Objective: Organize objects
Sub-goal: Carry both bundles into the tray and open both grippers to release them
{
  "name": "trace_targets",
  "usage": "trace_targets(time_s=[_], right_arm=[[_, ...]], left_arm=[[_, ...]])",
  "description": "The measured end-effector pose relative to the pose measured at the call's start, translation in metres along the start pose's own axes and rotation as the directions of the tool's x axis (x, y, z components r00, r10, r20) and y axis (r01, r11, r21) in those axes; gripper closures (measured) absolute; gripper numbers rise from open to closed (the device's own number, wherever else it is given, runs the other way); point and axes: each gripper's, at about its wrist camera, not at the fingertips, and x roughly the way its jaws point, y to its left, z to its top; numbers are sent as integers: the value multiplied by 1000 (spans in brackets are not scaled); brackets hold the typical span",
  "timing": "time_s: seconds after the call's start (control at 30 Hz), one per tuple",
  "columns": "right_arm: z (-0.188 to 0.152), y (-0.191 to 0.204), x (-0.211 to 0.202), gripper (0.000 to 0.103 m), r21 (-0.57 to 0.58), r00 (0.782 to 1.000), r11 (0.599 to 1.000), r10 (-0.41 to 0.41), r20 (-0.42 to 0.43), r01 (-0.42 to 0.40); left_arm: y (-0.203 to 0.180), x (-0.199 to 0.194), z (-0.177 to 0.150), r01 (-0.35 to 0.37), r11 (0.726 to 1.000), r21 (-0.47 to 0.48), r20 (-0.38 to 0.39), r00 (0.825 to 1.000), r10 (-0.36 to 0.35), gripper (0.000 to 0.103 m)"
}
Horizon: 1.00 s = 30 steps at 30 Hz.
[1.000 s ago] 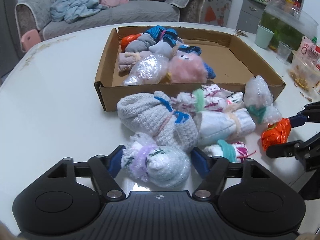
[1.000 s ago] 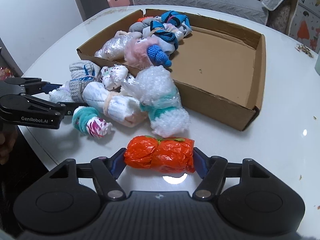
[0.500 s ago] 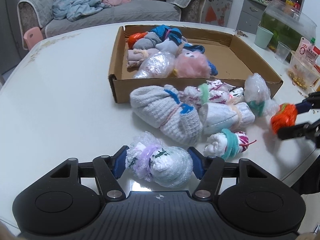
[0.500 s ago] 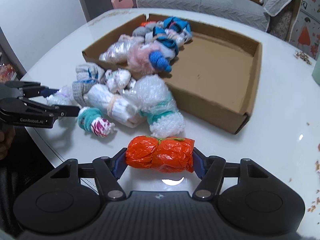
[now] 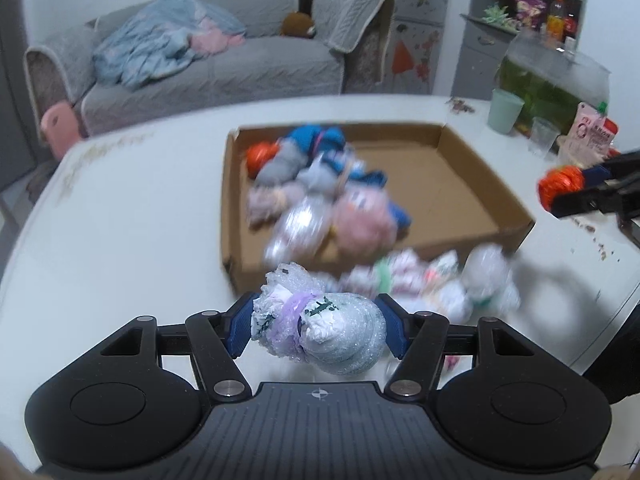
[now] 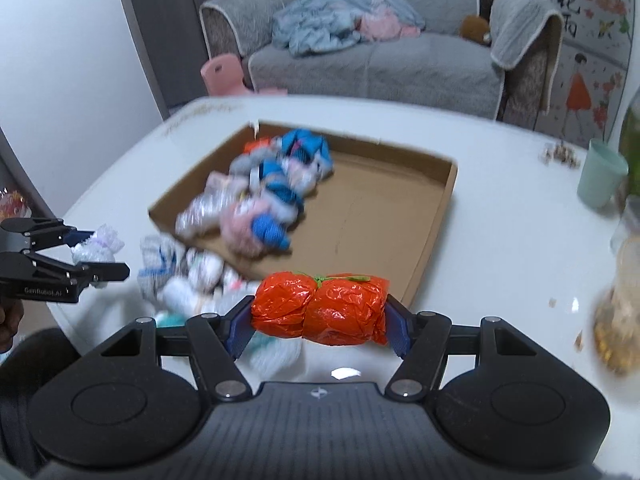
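Observation:
My left gripper (image 5: 318,330) is shut on a bubble-wrap bundle (image 5: 320,332) tied with a purple band, held above the white table (image 5: 120,220). My right gripper (image 6: 320,320) is shut on an orange plastic bundle (image 6: 320,308) with a green tie, also lifted off the table. A shallow cardboard box (image 5: 480,184) lies ahead with several wrapped bundles (image 5: 320,192) in its left half. More bundles (image 5: 432,280) lie on the table in front of the box. Each gripper shows in the other's view: the right one (image 5: 576,192) and the left one (image 6: 92,256).
A mint cup (image 6: 602,172), a clear cup (image 5: 544,136), snack packets (image 5: 590,136) and a food tub (image 6: 620,312) stand at the table's right side. A grey sofa (image 5: 240,64) with clothes sits behind. The box's right half (image 6: 380,208) is bare.
Both grippers have risen with their bundles, which are now off the table. The view has tipped up and moved toward the box; the pile in front of it sits lower in both views.

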Motion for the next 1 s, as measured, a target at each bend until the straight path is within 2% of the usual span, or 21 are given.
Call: trace_targets(time_s=[0.17,0.23,0.37,0.47,0.57,0.7,1.0], right_arm=[[39,-14,6,41,-69,997,997,43,65,-38],[53,-22,10,41,-108,993,991,85,87,-75],[77,-45,27,41,-152,984,981,138,115,-120],[92,-60,51,41,-163,983,978,150,109,-131],[98,-69,72,41,-181,980,971,177,96,-158],[101,-72,99,41,-232,984,959,175,40,-162],[99,-67,143,41,-248,987,956,147,-59,-157]], left_arm=[[-25,19,54,28,994,104,51,998,-34,34],[-36,33,79,64,987,147,67,995,-74,34],[-56,71,119,114,955,273,76,987,-140,34],[-65,108,139,157,938,310,58,981,-183,34],[-71,140,148,211,904,372,40,969,-242,34],[-75,182,148,233,862,450,-32,969,-245,34],[-72,230,147,258,858,444,-102,966,-238,34]])
